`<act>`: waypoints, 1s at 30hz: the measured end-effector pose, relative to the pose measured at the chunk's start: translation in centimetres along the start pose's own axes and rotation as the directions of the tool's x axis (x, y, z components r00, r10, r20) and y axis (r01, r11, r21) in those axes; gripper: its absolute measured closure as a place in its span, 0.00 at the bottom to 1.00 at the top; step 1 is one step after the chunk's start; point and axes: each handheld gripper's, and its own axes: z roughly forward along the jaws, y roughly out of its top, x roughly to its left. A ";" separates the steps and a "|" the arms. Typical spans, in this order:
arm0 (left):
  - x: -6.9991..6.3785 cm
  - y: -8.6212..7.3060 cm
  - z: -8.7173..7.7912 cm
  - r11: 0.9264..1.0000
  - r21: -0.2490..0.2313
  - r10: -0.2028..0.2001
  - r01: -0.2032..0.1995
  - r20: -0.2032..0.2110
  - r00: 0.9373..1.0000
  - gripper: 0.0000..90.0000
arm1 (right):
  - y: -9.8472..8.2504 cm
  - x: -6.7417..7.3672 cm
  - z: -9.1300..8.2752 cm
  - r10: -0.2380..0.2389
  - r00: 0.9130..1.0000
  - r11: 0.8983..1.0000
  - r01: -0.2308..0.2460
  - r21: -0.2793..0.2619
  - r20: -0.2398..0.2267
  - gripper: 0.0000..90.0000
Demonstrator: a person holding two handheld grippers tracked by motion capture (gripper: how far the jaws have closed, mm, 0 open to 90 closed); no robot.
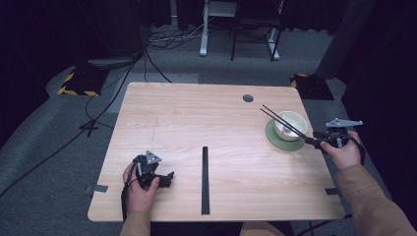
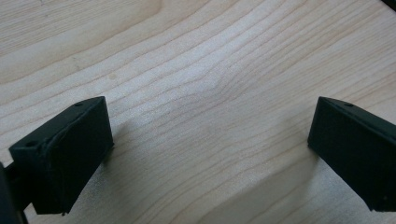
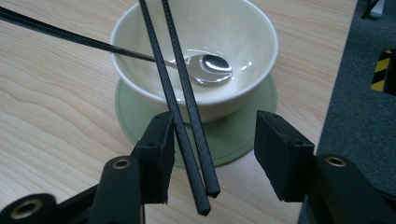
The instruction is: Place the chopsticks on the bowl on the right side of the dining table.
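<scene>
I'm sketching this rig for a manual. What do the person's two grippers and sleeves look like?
Both the left gripper and the right gripper are black, and each is topped by a grey three-cornered plate. Their jaws are blocky black pads on arms with brass-coloured rivets. A black cable loops beside the left hand. The right sleeve is tan.

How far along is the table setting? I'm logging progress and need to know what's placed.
Done: the cream ceramic bowl sits on the round green coaster, with a metal spoon inside. In hand: the two black chopsticks lie across the bowl's rim, their ends between the open jaws of the right hand-held gripper, apparently released. Left: the long black bar mid-table is untouched; the left hand-held gripper rests open.
</scene>
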 end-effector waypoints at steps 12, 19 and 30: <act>0.0 0.0 0.0 1.000 0.000 0.000 0.000 0.000 1.000 0.00 | 0.1 -2.1 0.2 0.025 0.998 1.000 -0.025 0.001 0.058 0.55; 0.0 0.0 0.0 1.000 0.000 0.001 -0.001 -0.001 1.000 0.00 | 0.6 -2.8 0.7 0.033 0.996 0.999 -0.033 -0.001 0.084 0.55; 0.0 0.0 0.0 1.000 -0.001 0.000 0.000 -0.001 1.000 0.00 | 0.9 -3.5 0.9 0.061 0.987 0.998 -0.059 -0.021 0.147 0.56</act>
